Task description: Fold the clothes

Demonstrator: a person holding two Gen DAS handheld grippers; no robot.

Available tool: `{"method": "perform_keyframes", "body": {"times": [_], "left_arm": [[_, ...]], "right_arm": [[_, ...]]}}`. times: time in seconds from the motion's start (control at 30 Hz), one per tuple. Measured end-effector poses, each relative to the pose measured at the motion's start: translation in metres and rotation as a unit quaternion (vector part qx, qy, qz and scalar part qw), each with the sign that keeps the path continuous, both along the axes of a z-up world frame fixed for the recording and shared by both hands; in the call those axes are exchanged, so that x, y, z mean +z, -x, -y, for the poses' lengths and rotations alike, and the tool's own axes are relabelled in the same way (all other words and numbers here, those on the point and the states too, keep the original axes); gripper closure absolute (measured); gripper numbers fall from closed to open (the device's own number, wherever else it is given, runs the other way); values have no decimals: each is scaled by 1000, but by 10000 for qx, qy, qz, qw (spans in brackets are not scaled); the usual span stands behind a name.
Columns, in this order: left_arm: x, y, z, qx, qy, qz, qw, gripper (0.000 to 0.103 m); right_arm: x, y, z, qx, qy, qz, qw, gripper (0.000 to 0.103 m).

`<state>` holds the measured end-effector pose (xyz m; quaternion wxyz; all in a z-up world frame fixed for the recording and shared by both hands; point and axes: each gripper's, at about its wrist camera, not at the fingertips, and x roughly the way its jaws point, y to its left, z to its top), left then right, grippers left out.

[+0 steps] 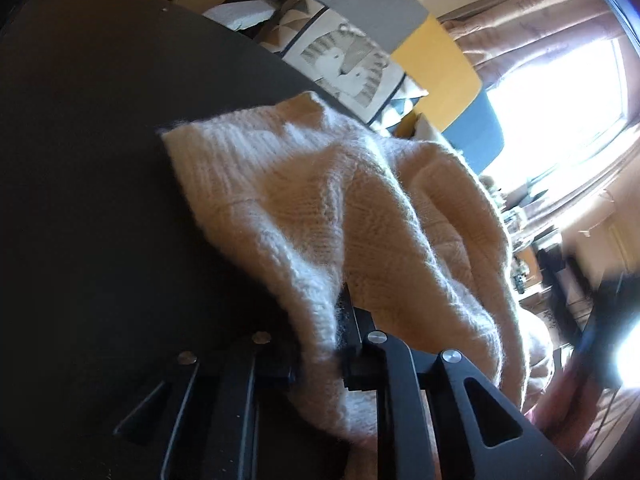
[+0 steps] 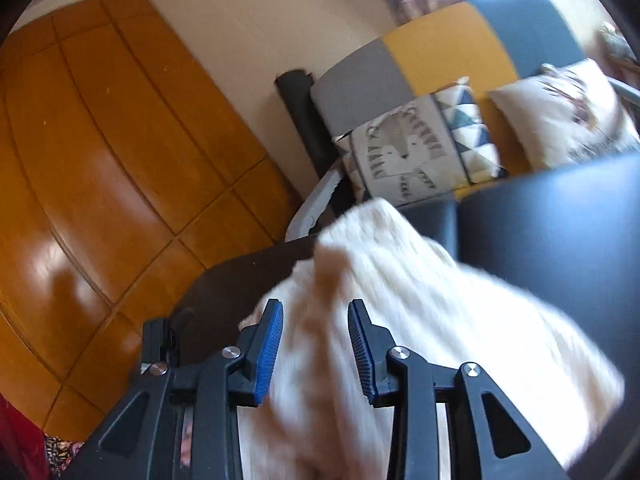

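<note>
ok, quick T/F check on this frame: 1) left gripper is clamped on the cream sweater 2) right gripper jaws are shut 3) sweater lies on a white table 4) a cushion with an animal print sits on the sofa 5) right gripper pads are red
1) Left gripper is clamped on the cream sweater: true, knit is bunched between its fingers.
2) Right gripper jaws are shut: false, they stand apart with sweater between them, not pinched.
3) Sweater lies on a white table: false, the table is dark.
4) Animal-print cushion sits on the sofa: true.
5) Right gripper pads are red: false, they are blue.
</note>
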<state>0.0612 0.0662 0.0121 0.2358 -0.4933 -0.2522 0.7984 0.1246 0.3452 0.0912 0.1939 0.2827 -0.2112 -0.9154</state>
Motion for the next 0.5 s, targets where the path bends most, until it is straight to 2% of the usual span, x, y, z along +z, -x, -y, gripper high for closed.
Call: {"method": "perform_keyframes", "body": {"times": [0.07,0.13,0.2,0.23,0.27,0.33,0.4,0.47,0.5], "left_arm": [[1,0,2,-4,45,160,9999,88],[3,0,3,-7,90,319,9994,88],[4,0,5,-11,135,479,9988,88],[5,0,6,-13,157,559,9983,88],[5,0,7,-15,180,638,9978,88],[7,0,8,-18,224,798,9966,88],[6,2,11,-12,175,935,9955,87],[4,4,14,-1,84,1063,9943,85],[4,5,15,5,38,1127,9936,85]], "right_arm": [[24,42,11,359,-548,64,9978,68],[45,96,32,659,-1312,81,9891,64],[47,147,55,1197,-1801,365,9757,64],[41,177,71,1563,-2084,623,9635,64],[35,208,87,1924,-2361,879,9484,64],[12,251,114,2513,-2970,1390,9107,64],[-16,279,135,2919,-3584,1852,8672,64],[-42,293,148,3256,-4126,2211,8215,64],[-52,298,153,3419,-4282,2367,8023,64]]}}
